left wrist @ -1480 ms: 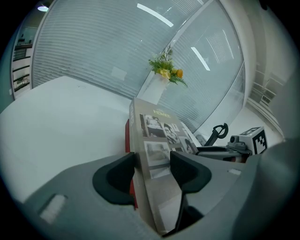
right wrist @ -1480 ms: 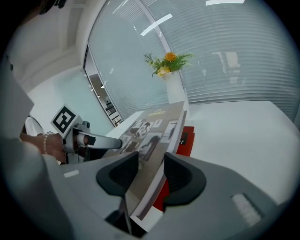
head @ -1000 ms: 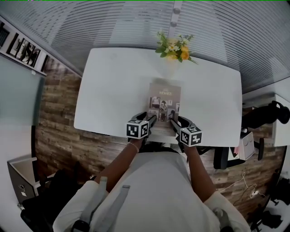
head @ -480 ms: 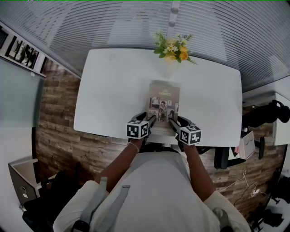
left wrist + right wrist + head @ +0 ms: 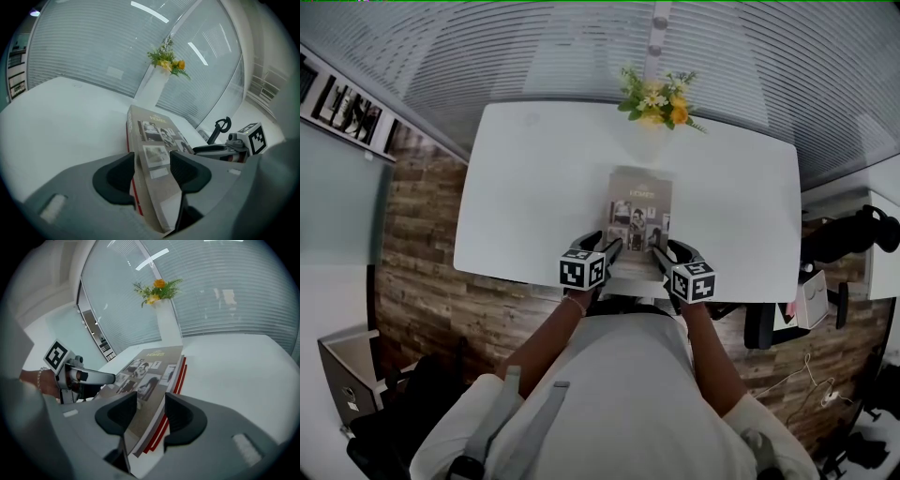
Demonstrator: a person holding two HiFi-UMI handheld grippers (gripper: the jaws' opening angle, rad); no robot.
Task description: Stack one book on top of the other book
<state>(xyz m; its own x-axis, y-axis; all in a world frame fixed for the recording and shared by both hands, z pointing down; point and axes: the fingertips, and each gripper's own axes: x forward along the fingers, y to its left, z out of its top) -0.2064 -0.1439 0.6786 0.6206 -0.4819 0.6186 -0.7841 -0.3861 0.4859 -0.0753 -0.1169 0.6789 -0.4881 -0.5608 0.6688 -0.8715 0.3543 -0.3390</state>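
Two stacked: grey book point(image 5: 640, 217) atop red-edged book point(image 5: 182, 367); one bouquet point(image 5: 658, 97); one table point(image 5: 534, 187).

right gripper point(image 5: 151, 403) | fingers have just been opening | book stack point(image 5: 157, 364) near corner sits between them

Flower bouquet point(image 5: 656, 94) at white table point(image 5: 534, 187) far edge; vase point(image 5: 167, 324) perhaps white.

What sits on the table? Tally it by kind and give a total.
Books: 2 (beige top book, red-edged book beneath it)
Vase of flowers: 1
Total: 3
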